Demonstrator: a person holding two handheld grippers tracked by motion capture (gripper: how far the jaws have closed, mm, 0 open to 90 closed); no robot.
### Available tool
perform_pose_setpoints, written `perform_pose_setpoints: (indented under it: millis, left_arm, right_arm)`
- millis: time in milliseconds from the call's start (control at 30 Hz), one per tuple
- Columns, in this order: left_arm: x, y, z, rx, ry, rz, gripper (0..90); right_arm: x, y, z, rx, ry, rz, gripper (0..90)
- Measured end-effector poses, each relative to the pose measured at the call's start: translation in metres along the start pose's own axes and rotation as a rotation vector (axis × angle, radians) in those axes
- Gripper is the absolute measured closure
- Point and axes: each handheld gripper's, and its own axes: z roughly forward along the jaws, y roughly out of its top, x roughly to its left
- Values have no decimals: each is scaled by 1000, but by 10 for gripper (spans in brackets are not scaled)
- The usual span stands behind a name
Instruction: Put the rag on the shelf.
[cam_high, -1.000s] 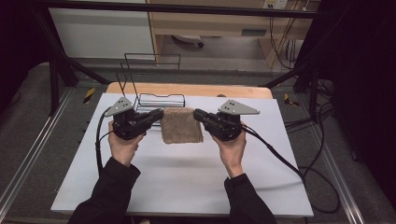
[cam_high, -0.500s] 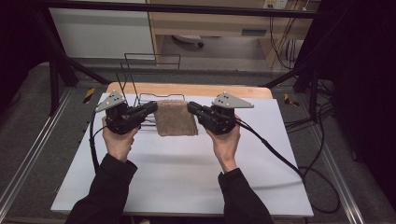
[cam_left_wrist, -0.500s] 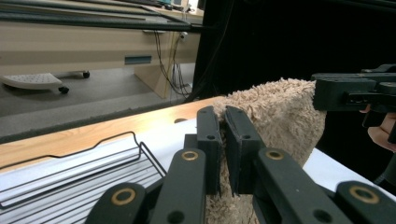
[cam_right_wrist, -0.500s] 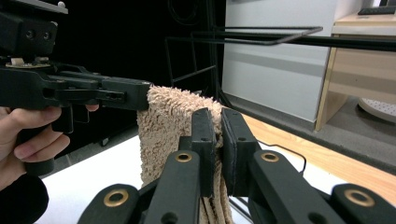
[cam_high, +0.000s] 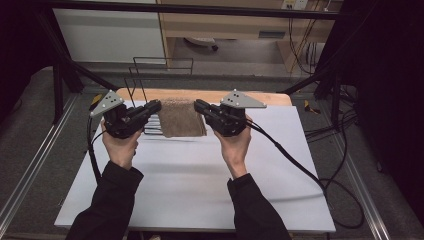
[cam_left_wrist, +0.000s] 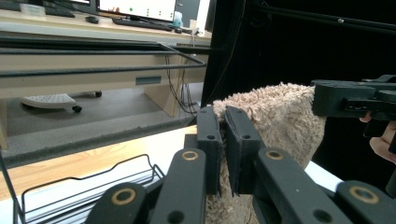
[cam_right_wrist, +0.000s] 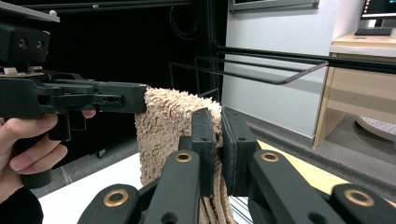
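Beige towel (cam_high: 182, 119) clamped by both shut jaws, above the wire rack (cam_high: 150, 90); top edge to be kept taut, level

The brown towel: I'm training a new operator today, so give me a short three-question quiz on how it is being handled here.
1. True or false: the brown towel lies flat on the table.
2. Which grips it: A) left gripper alone, B) right gripper alone, C) both?
3. What stands behind the towel in the high view?

Key:
1. False; it hangs between the grippers, off the table.
2. C; each is shut on a top corner.
3. A black wire rack.
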Motion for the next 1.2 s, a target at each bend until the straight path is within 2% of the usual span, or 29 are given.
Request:
perform_pose_setpoints:
  millis: [333,1200]
  left_arm:
    - [7,14,-4,-20,11,-3,843]
    - [18,58,-13,-109,32,25,844]
  right_arm:
    - [1,9,11,-21,-6,2,847]
    - [5,57,30,-80,-12,-42,847]
